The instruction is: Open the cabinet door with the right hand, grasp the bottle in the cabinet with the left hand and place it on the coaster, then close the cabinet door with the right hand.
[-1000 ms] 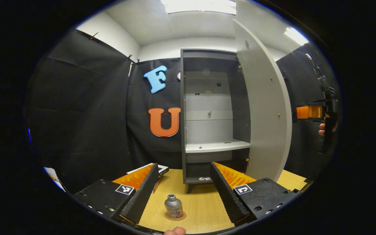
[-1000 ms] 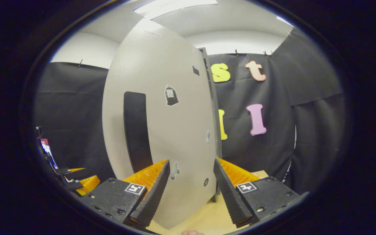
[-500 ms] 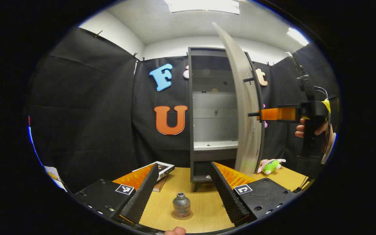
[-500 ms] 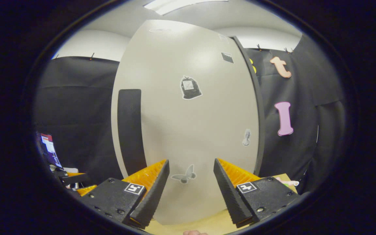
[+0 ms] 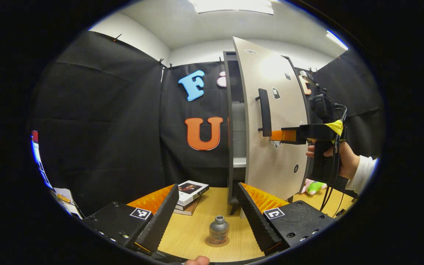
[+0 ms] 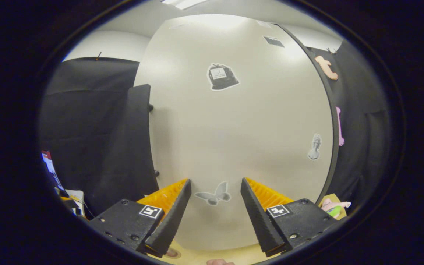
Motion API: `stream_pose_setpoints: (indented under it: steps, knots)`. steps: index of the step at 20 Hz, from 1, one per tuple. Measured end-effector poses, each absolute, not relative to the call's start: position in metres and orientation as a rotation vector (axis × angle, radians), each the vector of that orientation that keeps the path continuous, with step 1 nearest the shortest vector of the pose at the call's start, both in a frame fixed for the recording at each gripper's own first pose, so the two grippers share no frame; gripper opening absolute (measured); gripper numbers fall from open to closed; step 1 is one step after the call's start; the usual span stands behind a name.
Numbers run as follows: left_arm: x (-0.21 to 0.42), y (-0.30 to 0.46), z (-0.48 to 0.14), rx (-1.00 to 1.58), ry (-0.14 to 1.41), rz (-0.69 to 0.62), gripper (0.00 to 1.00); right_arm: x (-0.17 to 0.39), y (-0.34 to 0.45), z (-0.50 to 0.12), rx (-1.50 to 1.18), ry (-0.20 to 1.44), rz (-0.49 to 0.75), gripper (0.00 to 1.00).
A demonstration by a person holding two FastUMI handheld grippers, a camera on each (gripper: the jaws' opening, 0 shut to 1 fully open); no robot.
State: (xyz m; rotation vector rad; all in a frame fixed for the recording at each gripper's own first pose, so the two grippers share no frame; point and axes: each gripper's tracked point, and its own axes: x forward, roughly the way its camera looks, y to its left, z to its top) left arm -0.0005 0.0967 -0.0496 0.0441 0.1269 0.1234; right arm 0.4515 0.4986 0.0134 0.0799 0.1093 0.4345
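Cabinet [image 5: 236,121] at the table's far edge, its door [image 5: 271,121] nearly shut, a narrow gap remaining on the handle side. Right gripper [image 6: 215,191], jaws apart and empty, faces the door's outer face just beside the handle [image 6: 138,143]; in the left gripper view its fingertips meet the door beside that handle. Left gripper [image 5: 206,206], jaws apart and empty, hovers over the table [image 5: 197,228]. Bottle [image 5: 218,230] stands upright on the coaster [image 5: 212,243] near the table's front edge. Risk: a push beside the handle could slide off it, or a hard shove could jolt the cabinet and leave the door ajar.
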Motion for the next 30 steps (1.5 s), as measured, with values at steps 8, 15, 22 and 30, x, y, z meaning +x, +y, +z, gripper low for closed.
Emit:
stream_pose_setpoints:
  steps: [8,15,22,30]
  knots:
    - [0.004,0.088,-0.049,0.042,0.121,0.108,0.95,0.416,0.432,0.020,0.096,0.078,0.368,0.87]
    - [0.012,0.056,-0.042,0.028,0.098,0.052,0.95,0.337,0.347,0.040,-0.012,0.029,0.293,0.90]
    - [0.011,0.021,-0.031,0.018,0.067,-0.003,0.95,0.253,0.275,0.033,-0.030,0.041,0.188,0.90]
    - [-0.004,-0.001,-0.016,0.015,0.019,-0.016,0.95,0.189,0.200,0.008,0.037,0.049,0.062,0.90]
